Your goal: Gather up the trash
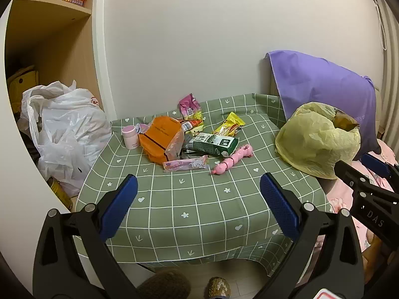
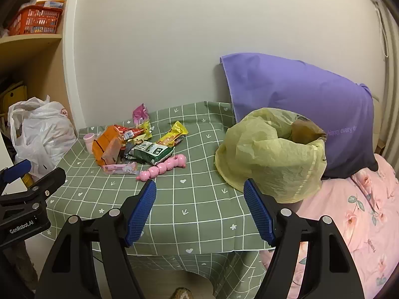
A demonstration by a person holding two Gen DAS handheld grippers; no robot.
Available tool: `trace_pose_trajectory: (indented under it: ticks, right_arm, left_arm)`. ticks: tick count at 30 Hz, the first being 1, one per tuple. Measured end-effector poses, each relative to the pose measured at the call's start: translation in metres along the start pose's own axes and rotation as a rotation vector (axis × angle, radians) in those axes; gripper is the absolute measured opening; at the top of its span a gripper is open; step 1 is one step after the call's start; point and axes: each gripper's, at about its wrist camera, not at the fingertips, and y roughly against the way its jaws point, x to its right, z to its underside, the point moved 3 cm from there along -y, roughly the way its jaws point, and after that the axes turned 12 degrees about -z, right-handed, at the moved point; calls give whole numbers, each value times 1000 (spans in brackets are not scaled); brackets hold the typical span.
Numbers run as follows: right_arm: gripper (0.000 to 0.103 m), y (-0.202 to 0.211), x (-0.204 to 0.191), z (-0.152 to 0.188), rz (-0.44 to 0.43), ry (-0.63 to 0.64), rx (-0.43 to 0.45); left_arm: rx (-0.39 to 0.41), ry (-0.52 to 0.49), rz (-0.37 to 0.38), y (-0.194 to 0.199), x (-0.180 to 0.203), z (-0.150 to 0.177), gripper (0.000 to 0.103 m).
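Left gripper [image 2: 17, 174] reads "GenRobot.AI"; right gripper [image 1: 374, 172] "DAS".

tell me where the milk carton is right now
The milk carton lies on its side mid-table in the trash pile, between the orange bag on its left and the pink toy in front to its right.

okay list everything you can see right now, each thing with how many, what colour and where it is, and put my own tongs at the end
tablecloth: one, green checked, over the table
trash bag: one, yellow, table's right edge, mouth open
milk carton: one, green and white, lying in the pile
orange pouch: one, pile's left
pink cup: one, left of the pouch
pink toy: one, front right of the pile
pink wrapper: one, front of the pile
yellow wrapper: one, behind the carton
white bags: white, left of the table
pillow: one, purple, against the wall
basket: one, red, shelf
left tongs: open, empty
right tongs: open, empty
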Motion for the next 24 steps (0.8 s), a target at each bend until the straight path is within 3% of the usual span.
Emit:
trace_pose_trajectory:
  ticks: [24]
  right_arm:
    - [69, 4, -2, -3, -8, 7, 7]
  left_arm:
    - [8, 5, -5, -1, -6, -2, 94]
